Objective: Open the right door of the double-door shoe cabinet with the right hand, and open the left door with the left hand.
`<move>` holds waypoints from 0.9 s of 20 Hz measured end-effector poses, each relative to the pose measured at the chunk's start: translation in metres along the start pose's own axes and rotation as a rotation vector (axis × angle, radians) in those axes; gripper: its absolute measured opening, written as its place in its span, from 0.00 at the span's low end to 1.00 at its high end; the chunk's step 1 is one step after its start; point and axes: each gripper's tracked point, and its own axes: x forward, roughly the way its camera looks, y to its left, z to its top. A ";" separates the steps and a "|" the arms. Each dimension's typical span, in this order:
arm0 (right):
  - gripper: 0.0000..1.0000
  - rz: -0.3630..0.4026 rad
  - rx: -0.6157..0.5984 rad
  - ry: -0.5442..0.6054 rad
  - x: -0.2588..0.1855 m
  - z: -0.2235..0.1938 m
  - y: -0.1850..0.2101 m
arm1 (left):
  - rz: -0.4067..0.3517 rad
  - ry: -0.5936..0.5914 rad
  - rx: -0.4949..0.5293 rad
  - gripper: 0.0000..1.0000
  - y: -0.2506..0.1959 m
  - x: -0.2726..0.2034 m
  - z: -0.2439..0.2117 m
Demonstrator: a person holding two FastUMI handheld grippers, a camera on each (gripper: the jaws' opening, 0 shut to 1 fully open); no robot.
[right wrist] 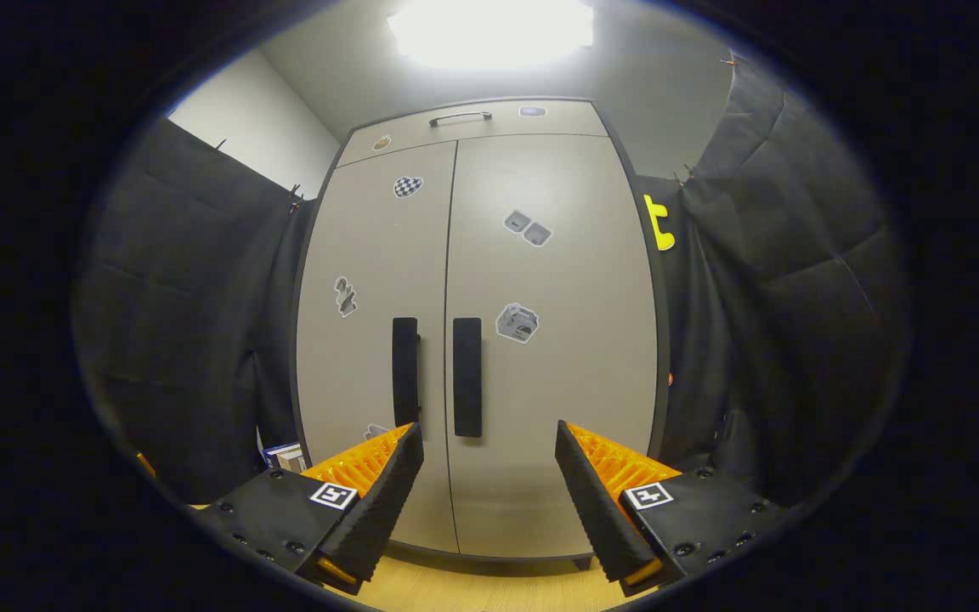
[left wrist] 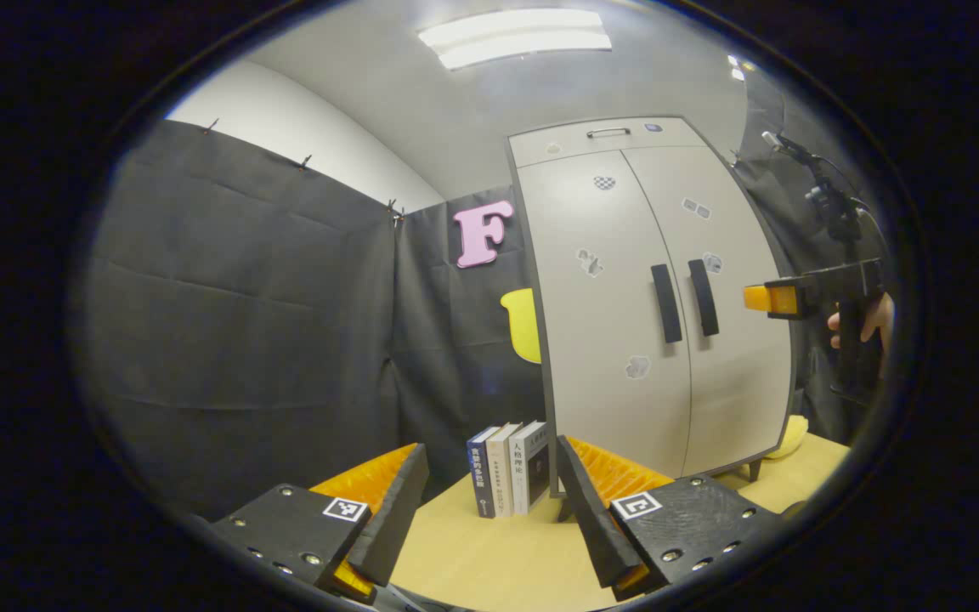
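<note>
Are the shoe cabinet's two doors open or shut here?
Shut. In the right gripper view the left door and right door lie flush, meeting at one thin seam, handles side by side. No fingers touch them.

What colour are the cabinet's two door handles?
Both door handles are black against pale grey doors, clearest in the right gripper view.

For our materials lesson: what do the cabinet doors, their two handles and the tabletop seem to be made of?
Cabinet doors: probably laminated board or painted metal; smooth pale matte faces with soft light reflection.
Handles: likely plastic or coated metal; plain matte black vertical bars.
Tabletop: looks like wood or wood-look laminate; light tan, even, smooth.
</note>
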 end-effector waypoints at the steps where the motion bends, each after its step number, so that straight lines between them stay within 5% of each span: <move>1: 0.98 0.003 0.001 0.004 0.006 0.001 0.002 | 0.008 0.001 0.002 0.89 0.003 0.000 0.000; 18: 0.97 -0.007 -0.022 0.045 0.113 0.010 0.025 | 0.091 0.055 0.011 0.89 0.034 -0.016 -0.019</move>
